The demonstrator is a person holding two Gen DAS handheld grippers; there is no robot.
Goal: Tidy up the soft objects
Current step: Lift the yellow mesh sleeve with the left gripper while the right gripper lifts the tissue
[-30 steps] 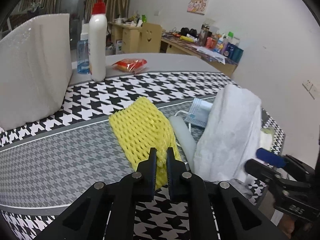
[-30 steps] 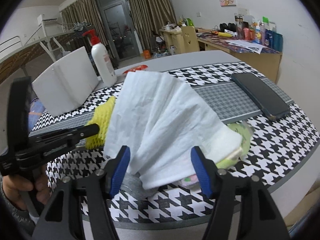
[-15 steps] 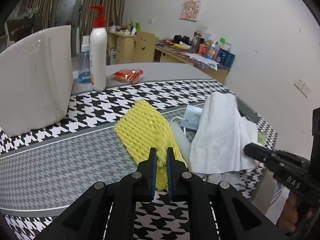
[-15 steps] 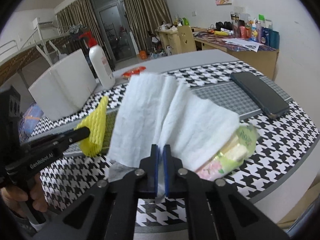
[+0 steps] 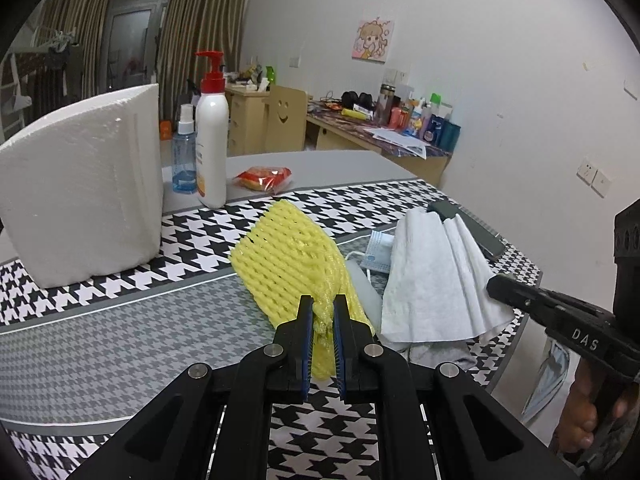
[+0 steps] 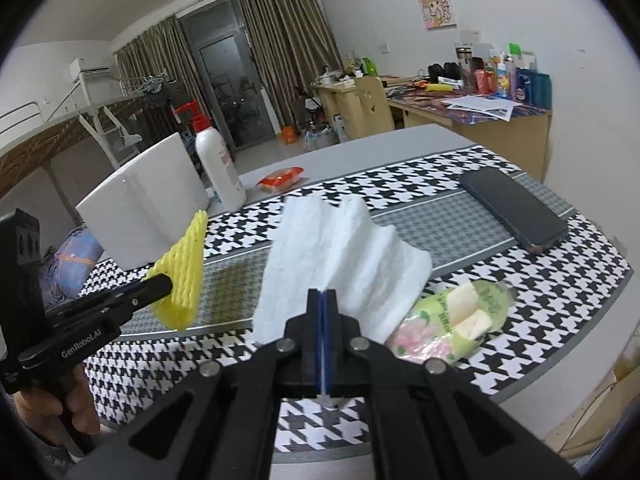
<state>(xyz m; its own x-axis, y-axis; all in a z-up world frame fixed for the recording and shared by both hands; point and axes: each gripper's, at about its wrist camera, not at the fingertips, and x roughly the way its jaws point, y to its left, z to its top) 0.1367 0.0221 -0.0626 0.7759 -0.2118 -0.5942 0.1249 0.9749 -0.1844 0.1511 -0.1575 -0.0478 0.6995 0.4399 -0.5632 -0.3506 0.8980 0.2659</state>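
Grippers clenched, we lift both soft pieces: left gripper (image 5: 323, 312) grasping yellow foam net (image 5: 292, 256), right gripper (image 6: 323, 304) white tissue (image 6: 340, 256); next, carrying them off the tabletop (image 6: 448, 232).

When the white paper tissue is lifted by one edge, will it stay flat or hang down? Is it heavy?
The white paper tissue is probably floppy: pinched in the right claw, it fans out in soft pleats. It seems very light, since a thin edge grip carries it. It may tear if pulled hard, and air could flutter it.
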